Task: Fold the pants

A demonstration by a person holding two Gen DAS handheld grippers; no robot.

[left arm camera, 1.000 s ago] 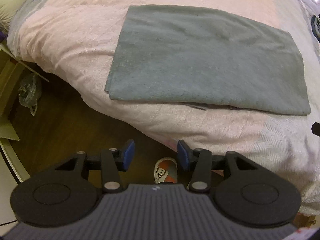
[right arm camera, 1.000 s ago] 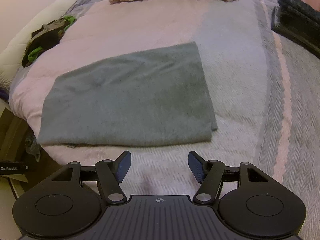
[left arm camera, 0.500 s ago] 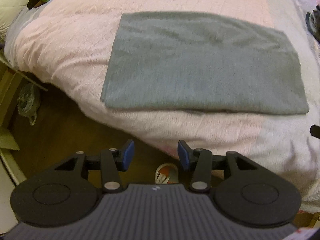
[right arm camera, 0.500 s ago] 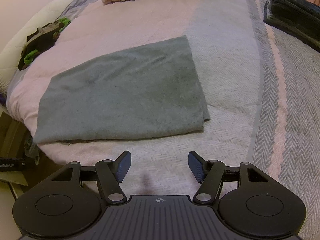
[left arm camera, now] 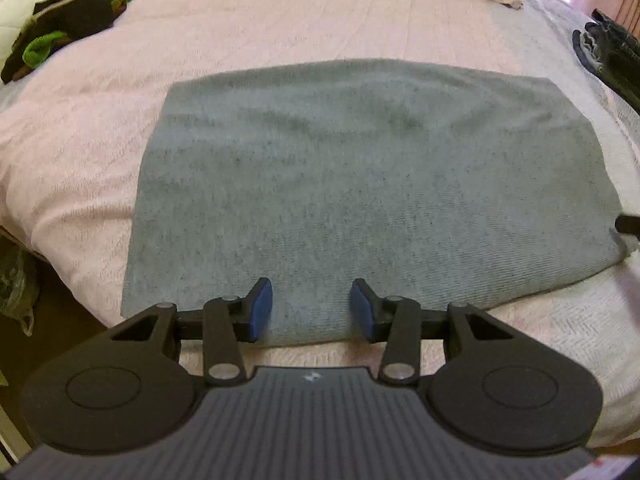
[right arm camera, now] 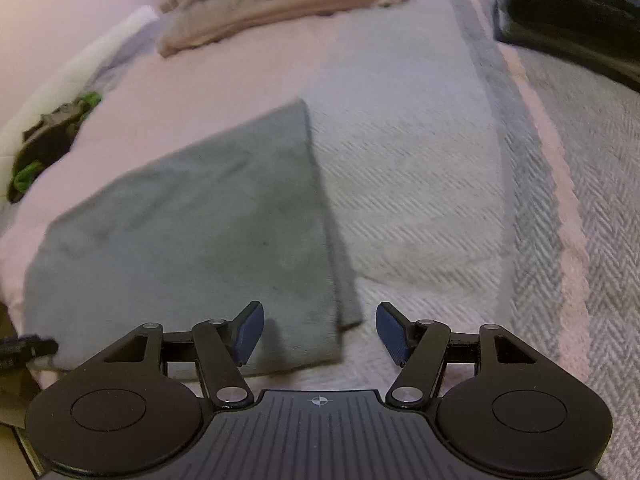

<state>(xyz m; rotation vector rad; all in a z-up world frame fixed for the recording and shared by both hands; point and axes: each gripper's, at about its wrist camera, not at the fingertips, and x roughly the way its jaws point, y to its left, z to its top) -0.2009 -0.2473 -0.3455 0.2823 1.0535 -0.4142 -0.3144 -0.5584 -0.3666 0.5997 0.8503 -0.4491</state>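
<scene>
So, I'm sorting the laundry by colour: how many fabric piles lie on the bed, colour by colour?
Grey folded pants: 1
Beige folded pile: 1
Dark folded pile: 1
Dark and green heap: 1
Total: 4

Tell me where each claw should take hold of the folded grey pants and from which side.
Grip the near edge of the grey pants, coming from the bed's near side: it lies flat with layered edges facing the claws. The left claw, jaws closing, hangs over that edge; the open right claw frames the near right corner.
</scene>
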